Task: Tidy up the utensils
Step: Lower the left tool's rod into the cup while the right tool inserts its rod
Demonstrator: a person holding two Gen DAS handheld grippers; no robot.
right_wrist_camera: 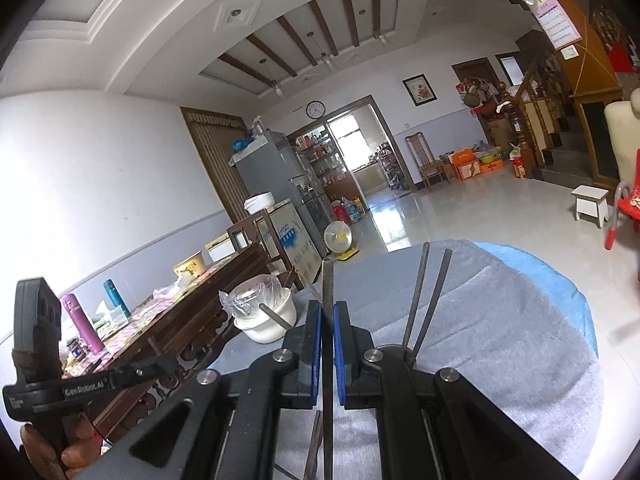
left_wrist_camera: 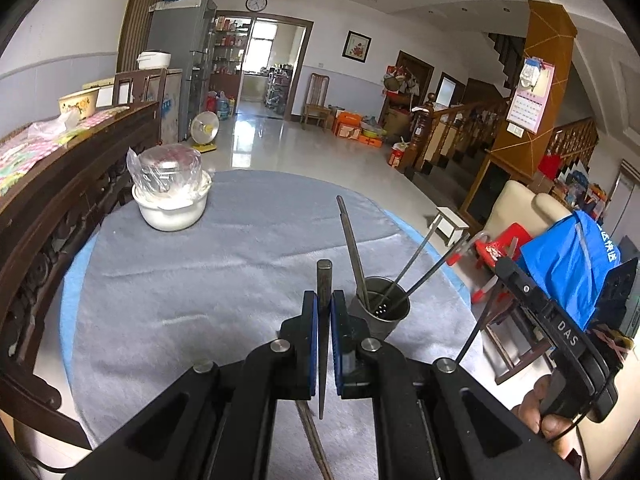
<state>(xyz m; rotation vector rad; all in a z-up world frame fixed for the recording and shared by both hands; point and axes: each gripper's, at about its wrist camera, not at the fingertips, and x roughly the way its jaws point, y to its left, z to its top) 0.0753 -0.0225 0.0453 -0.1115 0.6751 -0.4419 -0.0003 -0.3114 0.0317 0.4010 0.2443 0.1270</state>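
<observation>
In the left wrist view my left gripper (left_wrist_camera: 324,298) is shut on a dark metal chopstick (left_wrist_camera: 323,276) that stands upright between the blue pads, just left of a metal utensil cup (left_wrist_camera: 382,312). The cup holds several dark chopsticks (left_wrist_camera: 352,248) leaning outward. In the right wrist view my right gripper (right_wrist_camera: 328,312) is shut on another dark chopstick (right_wrist_camera: 328,280), held upright above the table. The cup's rim (right_wrist_camera: 390,350) shows just right of its fingers, with two chopsticks (right_wrist_camera: 420,300) rising from it.
A round table with a grey cloth (left_wrist_camera: 200,280) carries a white bowl with a plastic-wrapped lid (left_wrist_camera: 170,192) at the far left. A dark wooden sideboard (left_wrist_camera: 60,184) stands along the left. A red chair (left_wrist_camera: 504,248) and a white stool (left_wrist_camera: 452,222) are to the right.
</observation>
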